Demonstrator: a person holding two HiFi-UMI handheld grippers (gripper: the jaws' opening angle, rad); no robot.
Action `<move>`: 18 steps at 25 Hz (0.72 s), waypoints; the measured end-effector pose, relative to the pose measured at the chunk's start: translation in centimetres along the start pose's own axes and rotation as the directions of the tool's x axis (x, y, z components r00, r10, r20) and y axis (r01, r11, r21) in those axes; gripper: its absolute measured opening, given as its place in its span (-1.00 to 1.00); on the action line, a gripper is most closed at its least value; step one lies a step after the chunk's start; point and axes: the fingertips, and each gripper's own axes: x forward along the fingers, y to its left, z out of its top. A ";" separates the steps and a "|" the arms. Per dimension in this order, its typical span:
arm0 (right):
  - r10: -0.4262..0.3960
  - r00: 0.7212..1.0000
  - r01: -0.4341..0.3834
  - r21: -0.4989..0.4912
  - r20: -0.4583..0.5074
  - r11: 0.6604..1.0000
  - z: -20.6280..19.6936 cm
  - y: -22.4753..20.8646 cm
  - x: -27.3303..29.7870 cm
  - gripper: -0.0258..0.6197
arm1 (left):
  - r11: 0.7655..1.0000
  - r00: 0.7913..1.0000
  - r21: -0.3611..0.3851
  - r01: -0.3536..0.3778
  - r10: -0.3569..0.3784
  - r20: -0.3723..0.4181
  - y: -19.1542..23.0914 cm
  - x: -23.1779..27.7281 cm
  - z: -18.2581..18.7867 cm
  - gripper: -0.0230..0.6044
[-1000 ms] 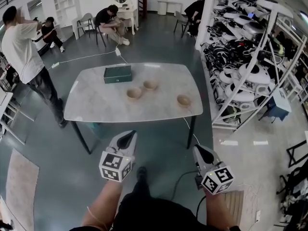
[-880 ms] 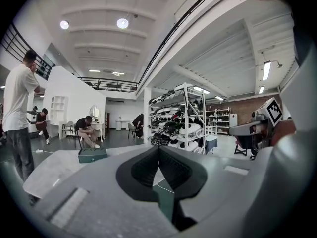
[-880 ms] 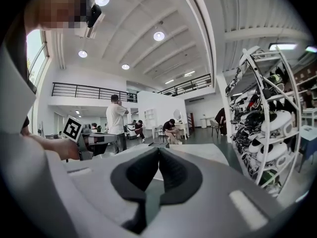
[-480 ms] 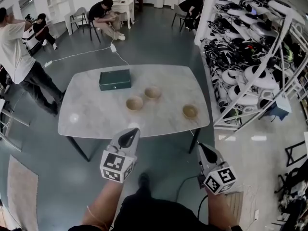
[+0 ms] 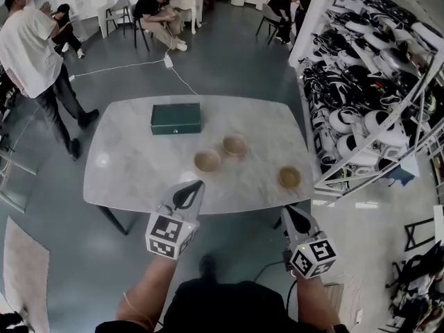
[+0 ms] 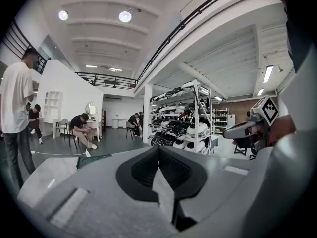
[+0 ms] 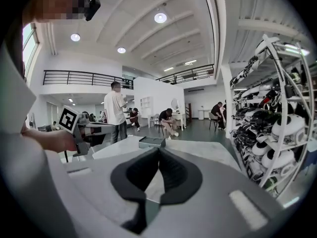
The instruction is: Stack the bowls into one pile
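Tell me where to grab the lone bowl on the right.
Pinch the near rim of the bowl, one jaw inside, one outside, coming down from the near edge of the table with the right gripper. It sits upright, mouth up, apart from the other two bowls, so the rim is likely the best hold.

At centre frame, a white table [image 5: 125,175] with faint grey marbling carries three pale tan bowls [image 5: 207,161] [image 5: 235,145] [image 5: 289,177] and a dark green box [image 5: 176,118]. Along the bottom, the left tongs [image 5: 196,186] and right tongs [image 5: 284,210] are grey, each bearing black-and-white square markers.
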 end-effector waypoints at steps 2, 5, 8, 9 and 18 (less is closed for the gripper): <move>0.000 1.000 0.000 -0.006 -0.021 1.000 -0.1 0.4 1.2 -0.91 | 1.000 1.000 -0.030 0.004 -0.004 0.000 1.3 0.3 -0.4 -0.90; -0.001 0.999 0.001 -0.014 -0.044 1.000 -0.2 0.2 2.8 -0.91 | 0.998 1.000 -0.054 0.019 -0.019 -0.001 2.2 1.3 -0.9 -0.90; 0.003 0.998 -0.004 -0.018 -0.057 1.000 -0.1 -0.2 4.1 -0.91 | 0.997 0.999 -0.062 0.035 -0.036 -0.013 2.5 2.4 -1.3 -0.90; 0.005 0.998 -0.006 -0.014 -0.060 1.000 -0.2 -0.5 4.6 -0.91 | 0.997 0.999 -0.066 0.039 -0.040 -0.017 2.6 2.8 -1.4 -0.90; 0.035 0.997 -0.035 0.003 -0.071 0.999 0.1 -6.1 9.7 -0.91 | 0.997 0.998 -0.078 0.012 -0.016 -0.057 3.6 8.4 -1.6 -0.90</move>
